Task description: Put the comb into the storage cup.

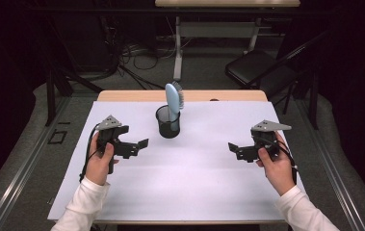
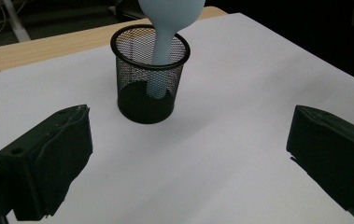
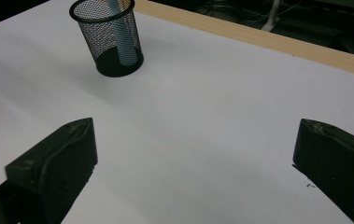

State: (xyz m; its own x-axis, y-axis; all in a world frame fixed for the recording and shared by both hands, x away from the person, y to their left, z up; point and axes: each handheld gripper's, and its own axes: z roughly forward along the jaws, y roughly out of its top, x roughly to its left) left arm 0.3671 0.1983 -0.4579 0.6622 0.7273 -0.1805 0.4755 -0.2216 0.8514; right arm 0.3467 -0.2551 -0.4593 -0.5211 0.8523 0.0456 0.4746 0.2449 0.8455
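Note:
A black mesh cup (image 1: 168, 122) stands upright on the white sheet near the table's far middle. A pale blue hairbrush (image 1: 173, 100) stands handle-down inside it, head sticking out above the rim. In the left gripper view the cup (image 2: 149, 74) and the brush handle (image 2: 161, 51) are straight ahead. The right gripper view has the cup (image 3: 108, 36) at upper left. My left gripper (image 1: 142, 144) hovers to the cup's left, open and holding nothing. My right gripper (image 1: 232, 146) is off to the cup's right, also open with nothing between its jaws.
A white sheet (image 1: 180, 178) covers most of the wooden table (image 1: 122, 95). Beyond the far edge are a folding chair (image 1: 259, 67), a desk leg (image 1: 177, 48) and floor cables (image 1: 136, 57). Dark space lies at both sides.

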